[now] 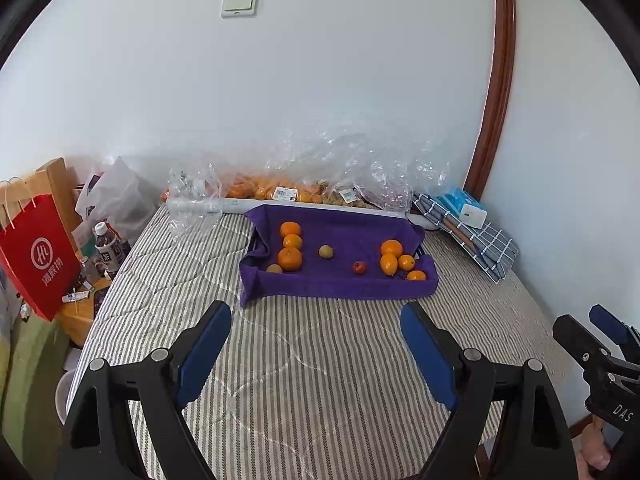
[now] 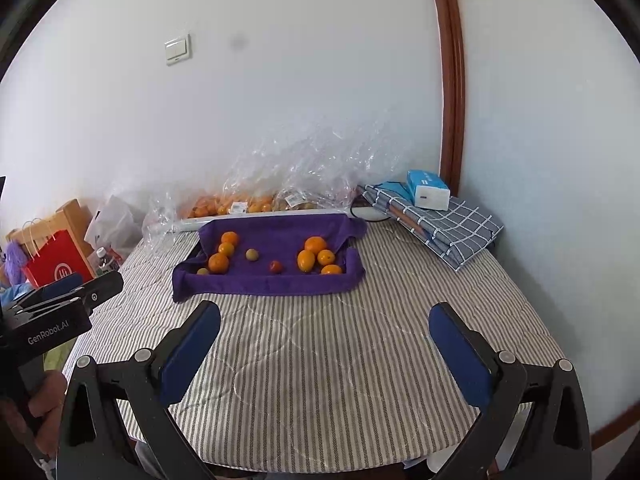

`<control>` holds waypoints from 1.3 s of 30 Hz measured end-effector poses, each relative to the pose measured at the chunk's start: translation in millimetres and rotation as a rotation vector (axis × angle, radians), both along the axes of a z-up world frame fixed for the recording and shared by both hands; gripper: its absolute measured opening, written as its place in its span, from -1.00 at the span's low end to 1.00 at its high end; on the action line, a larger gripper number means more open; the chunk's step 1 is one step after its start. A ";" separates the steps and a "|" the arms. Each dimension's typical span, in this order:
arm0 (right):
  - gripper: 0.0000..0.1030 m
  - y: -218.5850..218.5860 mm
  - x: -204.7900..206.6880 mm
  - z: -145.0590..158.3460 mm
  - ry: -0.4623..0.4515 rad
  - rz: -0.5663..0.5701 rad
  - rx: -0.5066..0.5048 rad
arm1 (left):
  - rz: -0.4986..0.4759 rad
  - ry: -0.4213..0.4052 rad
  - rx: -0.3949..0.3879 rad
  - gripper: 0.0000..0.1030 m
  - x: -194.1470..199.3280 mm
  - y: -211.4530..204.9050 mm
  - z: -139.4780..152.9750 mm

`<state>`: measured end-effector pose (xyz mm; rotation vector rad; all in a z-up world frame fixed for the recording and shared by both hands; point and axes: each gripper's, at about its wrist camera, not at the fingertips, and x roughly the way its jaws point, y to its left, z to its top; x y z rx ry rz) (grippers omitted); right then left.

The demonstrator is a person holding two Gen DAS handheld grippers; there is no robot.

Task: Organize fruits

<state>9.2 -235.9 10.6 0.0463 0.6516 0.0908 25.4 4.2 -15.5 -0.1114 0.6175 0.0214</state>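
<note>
Oranges [image 1: 291, 258] are grouped at both ends of the purple towel [image 1: 340, 288]; small fruits remain between. Nothing is held by the wide-open left gripper [image 1: 316, 344] or right gripper [image 2: 324, 344].

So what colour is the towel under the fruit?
Purple towel; clearest in the left wrist view.

oranges [image 1: 290, 259] on purple towel [image 1: 340, 284], gripper [image 1: 316, 324] open

Seven round orange citrus fruits [image 1: 290, 258] lie on one purple towel-lined tray [image 1: 340, 288], alongside two small greenish-brown fruits [image 1: 326, 251] and one small red fruit [image 1: 359, 267]; one red paper bag [image 1: 38, 256] stands nearby.
</note>
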 end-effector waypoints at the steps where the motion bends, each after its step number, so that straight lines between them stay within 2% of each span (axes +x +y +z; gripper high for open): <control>1: 0.99 -0.2 0.4 -0.6 0.001 -0.001 0.001 | 0.002 -0.001 0.002 0.67 -0.1 0.1 -0.3; 39: 0.99 1.7 2.4 -2.6 0.006 0.010 -0.002 | 0.026 0.006 0.027 0.67 -1.4 6.3 0.1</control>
